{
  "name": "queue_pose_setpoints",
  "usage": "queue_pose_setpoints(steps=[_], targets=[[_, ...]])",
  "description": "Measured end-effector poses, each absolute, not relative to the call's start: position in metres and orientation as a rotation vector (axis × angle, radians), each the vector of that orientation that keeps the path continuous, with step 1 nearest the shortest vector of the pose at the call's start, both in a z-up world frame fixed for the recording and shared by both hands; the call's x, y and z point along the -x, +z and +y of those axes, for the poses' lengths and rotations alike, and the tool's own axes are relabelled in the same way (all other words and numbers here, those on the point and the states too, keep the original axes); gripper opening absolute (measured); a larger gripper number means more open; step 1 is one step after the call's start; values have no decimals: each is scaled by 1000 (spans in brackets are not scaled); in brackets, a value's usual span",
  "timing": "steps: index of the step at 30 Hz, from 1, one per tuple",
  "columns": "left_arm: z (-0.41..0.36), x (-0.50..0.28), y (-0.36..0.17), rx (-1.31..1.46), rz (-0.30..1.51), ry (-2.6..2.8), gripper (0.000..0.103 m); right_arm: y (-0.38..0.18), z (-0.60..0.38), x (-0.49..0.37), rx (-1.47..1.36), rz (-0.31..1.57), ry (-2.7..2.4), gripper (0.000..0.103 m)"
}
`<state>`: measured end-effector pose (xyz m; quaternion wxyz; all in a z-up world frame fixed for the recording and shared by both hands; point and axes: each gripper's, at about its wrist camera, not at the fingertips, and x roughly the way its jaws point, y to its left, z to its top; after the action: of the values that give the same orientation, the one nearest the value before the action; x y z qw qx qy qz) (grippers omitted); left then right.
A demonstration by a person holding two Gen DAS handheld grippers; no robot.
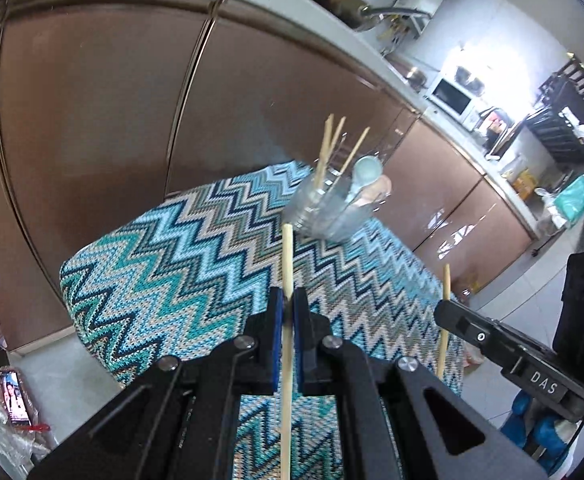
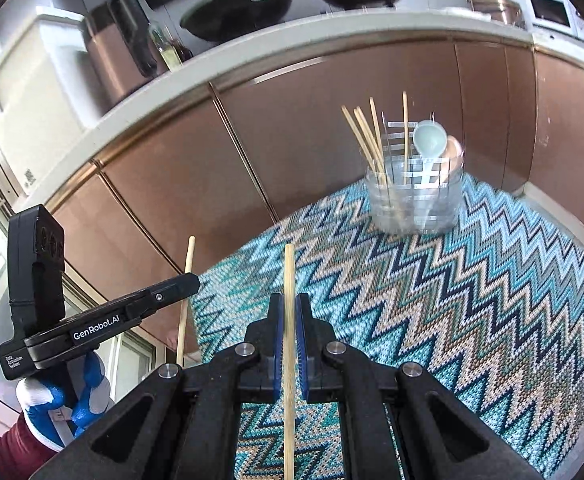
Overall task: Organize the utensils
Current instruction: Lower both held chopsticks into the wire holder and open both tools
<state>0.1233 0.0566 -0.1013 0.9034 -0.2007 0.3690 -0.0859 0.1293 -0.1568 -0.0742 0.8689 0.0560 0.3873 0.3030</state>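
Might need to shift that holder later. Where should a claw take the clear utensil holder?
Grip the clear utensil holder low on its round wall, coming in level from the near side. Chopsticks and a spoon stick out the top, blocking a grip from above.

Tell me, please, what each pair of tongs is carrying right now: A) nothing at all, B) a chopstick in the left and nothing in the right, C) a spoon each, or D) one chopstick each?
D: the left tongs are shut on a chopstick, and the right tongs are shut on another chopstick, while the holder stands ahead on the mat.
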Motion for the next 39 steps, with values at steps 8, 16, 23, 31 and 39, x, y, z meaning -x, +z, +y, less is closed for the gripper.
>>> queue_pose_setpoints(steps=[8,16,23,31,39], targets=[[42,-144,-60,398,672,-255,4,-37,-165,-142,-121,631,628,6],[31,-223,-6,389,444,-284,4,1,-167,-213,-159,341,622,6],[17,-292,8,383,209,-240,4,4,-169,-288,-194,132,586,6],[2,-371,-22,384,136,-178,4,-33,-168,-342,-187,78,530,6],[-4,-398,-69,382,141,-124,4,-79,-163,-355,-142,121,478,6]])
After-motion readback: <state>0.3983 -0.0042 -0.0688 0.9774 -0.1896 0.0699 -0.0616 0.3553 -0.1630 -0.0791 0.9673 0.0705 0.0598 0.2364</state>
